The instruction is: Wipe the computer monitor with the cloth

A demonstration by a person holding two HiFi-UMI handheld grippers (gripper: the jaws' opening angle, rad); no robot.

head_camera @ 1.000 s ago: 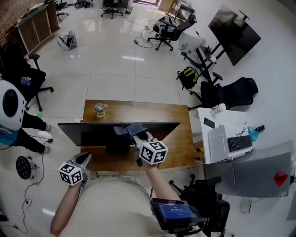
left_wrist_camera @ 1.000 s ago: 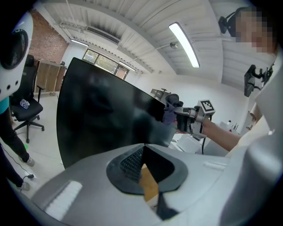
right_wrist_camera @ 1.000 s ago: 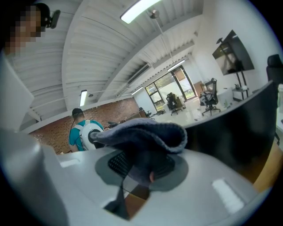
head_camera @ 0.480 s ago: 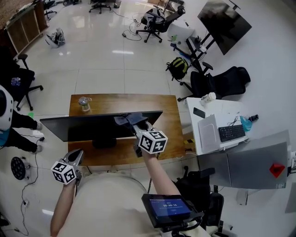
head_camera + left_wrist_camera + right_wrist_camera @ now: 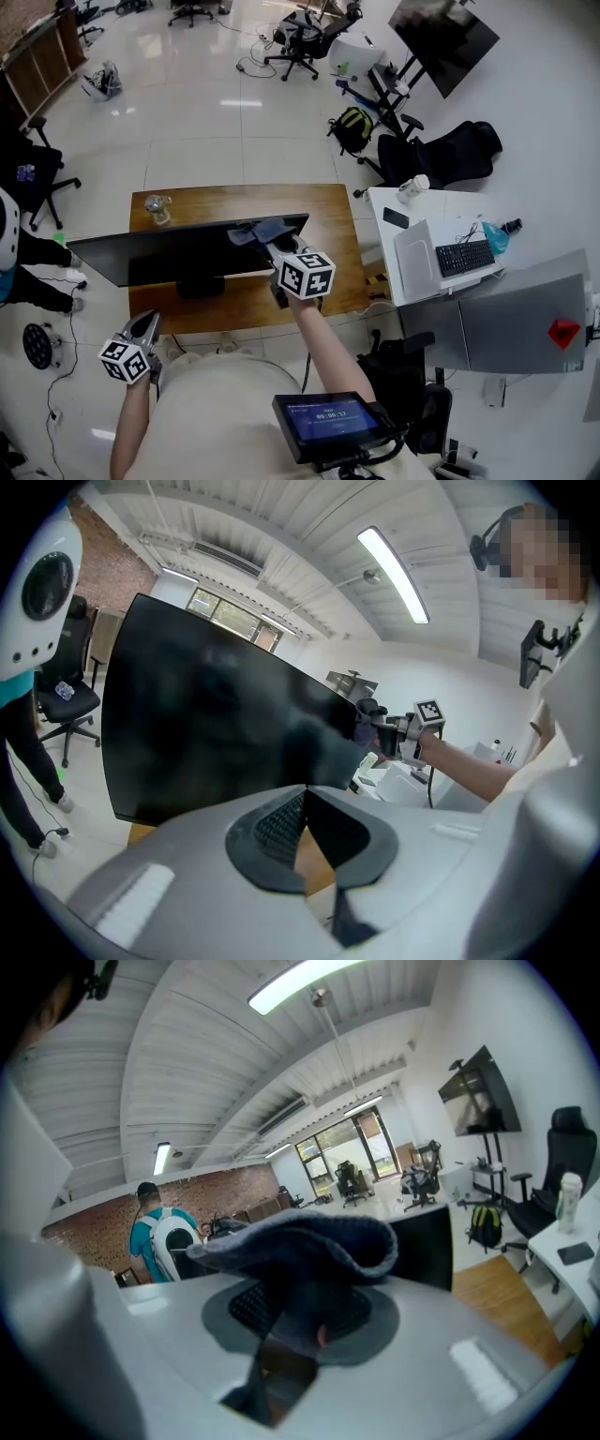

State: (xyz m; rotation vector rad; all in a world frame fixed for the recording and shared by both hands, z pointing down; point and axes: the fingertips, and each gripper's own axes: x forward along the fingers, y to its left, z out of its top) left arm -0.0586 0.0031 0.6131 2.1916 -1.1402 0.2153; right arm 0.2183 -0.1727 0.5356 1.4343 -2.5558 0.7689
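The black computer monitor [image 5: 178, 251] stands on a wooden desk [image 5: 328, 225]; its dark screen [image 5: 206, 724] fills the left gripper view. My right gripper [image 5: 272, 246] is shut on a grey-blue cloth [image 5: 261, 231], which is held against the monitor's top edge near its right end. In the right gripper view the cloth [image 5: 300, 1241] droops over both jaws, and the monitor's edge [image 5: 422, 1241] shows behind it. The left gripper [image 5: 142, 328] hangs low in front of the desk, off the monitor, with its jaws shut on nothing. The left gripper view also shows the right gripper [image 5: 398, 735].
A glass jar [image 5: 155, 208] sits at the desk's far left corner. To the right is a white side desk [image 5: 412, 281] with a laptop and keyboard. Office chairs [image 5: 441, 155] and a backpack [image 5: 350, 127] are on the floor beyond. A person [image 5: 14, 248] is at the left.
The right gripper has slid the cloth rightward along the monitor's top edge, toward its right end. The left gripper has dropped a little, closer to the body.
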